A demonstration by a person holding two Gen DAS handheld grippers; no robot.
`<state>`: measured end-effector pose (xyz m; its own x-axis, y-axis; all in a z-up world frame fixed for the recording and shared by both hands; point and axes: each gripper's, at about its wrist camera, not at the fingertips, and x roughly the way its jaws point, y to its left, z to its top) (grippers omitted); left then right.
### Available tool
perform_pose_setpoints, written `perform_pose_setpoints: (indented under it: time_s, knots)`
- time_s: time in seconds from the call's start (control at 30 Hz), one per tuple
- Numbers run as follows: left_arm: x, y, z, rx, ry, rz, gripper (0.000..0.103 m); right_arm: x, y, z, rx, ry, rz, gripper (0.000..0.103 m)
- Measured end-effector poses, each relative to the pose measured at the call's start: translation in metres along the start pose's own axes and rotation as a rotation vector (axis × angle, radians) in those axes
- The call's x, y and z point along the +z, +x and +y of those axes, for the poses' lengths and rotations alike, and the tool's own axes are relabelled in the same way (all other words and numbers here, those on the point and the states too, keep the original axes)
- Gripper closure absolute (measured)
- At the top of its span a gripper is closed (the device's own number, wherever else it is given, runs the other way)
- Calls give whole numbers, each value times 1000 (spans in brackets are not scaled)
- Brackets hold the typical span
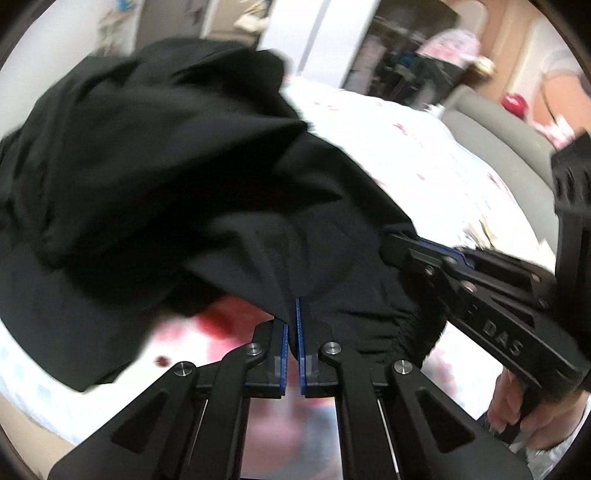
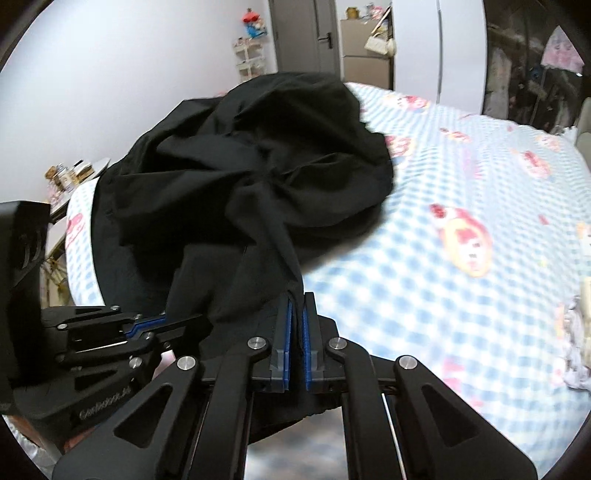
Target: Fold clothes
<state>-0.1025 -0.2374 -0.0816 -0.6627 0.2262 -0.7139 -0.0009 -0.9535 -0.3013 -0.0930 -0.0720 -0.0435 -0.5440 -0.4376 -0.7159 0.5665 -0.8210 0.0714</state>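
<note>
A: While clenching on an edge of the black garment [image 1: 155, 177], left gripper [image 1: 291, 321] pinching cloth between blue pads, jaws nearly closed. Right gripper [image 2: 295, 310] likewise gripping a bunched fold of the same garment, close beside the left one.

B: Holding it where?

A: Rising from both grippers, hanging slack and crumpled, far end draping onto the checked bedsheet [image 2: 424, 280], a gathered, possibly elastic, hem showing near the left gripper. Beyond that, wall, door [image 2: 303, 33] and shelves at the back of the room.

B: Step in hand?

A: Probably lifting or shaking out to spread flat; equally fitting carrying over for a fold. Calling next, in either case, for keeping both pinches firm and tension even while lowering onto the sheet.

B: Anything unclear?

A: Kind of garment not telling; shape lost in creases. Left view smearing with motion blur. Lower edge hiding behind the gripper linkages; hand [image 1: 532, 410] on the right handle showing only partly.
</note>
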Motion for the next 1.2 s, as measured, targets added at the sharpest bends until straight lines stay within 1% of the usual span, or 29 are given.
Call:
perform_pose_setpoints:
  time_s: [0.07, 0.2, 0.27, 0.3, 0.37, 0.43, 0.47, 0.5, 0.57, 0.63, 0.7, 0.73, 0.77, 0.8, 0.83, 0.87, 0.9, 0.93, 0.97, 1.0, 1.07, 1.13, 1.17, 1.2]
  knots:
    - [2, 6, -13, -26, 24, 18, 100, -5, -22, -15, -24, 24, -10, 100]
    - [0, 16, -54, -75, 96, 46, 100, -17, -45, -40, -71, 61, -27, 100]
    - [-2, 22, -71, -98, 118, 64, 100, -28, -60, -61, -93, 77, -30, 100]
    - [-3, 25, -77, -106, 122, 72, 100, -28, -61, -70, -105, 83, -29, 100]
    - [-5, 31, -89, -121, 130, 88, 100, -15, -50, -82, -128, 97, -22, 100]
    - [-6, 34, -92, -115, 123, 95, 96, -21, -57, -96, -132, 114, -11, 100]
    - [-5, 35, -88, -107, 103, 95, 91, -25, -59, -101, -134, 119, -5, 100]
    - [-4, 33, -76, -100, 62, 93, 72, -29, -59, -103, -133, 124, 0, 100]
    - [-2, 30, -54, -86, -18, 89, 44, -32, -63, -106, -118, 138, 8, 100]
    - [0, 27, -32, -72, -98, 84, 44, -38, -71, -110, -102, 149, 11, 100]
    - [4, 25, -6, -65, -192, 78, 43, -42, -70, -107, -94, 151, 13, 100]
    - [6, 25, 12, -59, -252, 70, 39, -43, -69, -105, -100, 145, 13, 100]
    - [9, 25, 27, -35, -297, 59, 27, -45, -68, -103, -110, 135, 15, 100]
    - [12, 26, 41, -13, -343, 48, 23, -47, -66, -102, -118, 127, 18, 100]
    - [14, 28, 56, 7, -391, 37, 23, -48, -62, -103, -117, 130, 24, 100]
    - [15, 35, 66, 7, -438, 35, 23, -51, -59, -105, -108, 146, 34, 100]
    - [17, 47, 69, -18, -482, 43, 26, -53, -56, -107, -98, 160, 41, 100]
    - [21, 58, 72, -41, -503, 51, 31, -56, -54, -108, -91, 169, 46, 100]
    - [29, 69, 73, -59, -494, 58, 55, -57, -52, -106, -95, 168, 50, 100]
    - [38, 77, 67, -47, -461, 60, 79, -57, -51, -104, -104, 159, 50, 100]
    - [58, 84, 35, 55, -325, 44, 90, -57, -49, -101, -122, 145, 49, 100]
    - [71, 74, 3, 139, -171, -10, 94, -56, -56, -107, -150, 151, 36, 100]
    - [76, 72, -18, 156, -107, -32, 95, -55, -60, -111, -167, 156, 27, 100]
    - [78, 71, -40, 150, -59, -43, 97, -54, -66, -117, -185, 165, 14, 100]
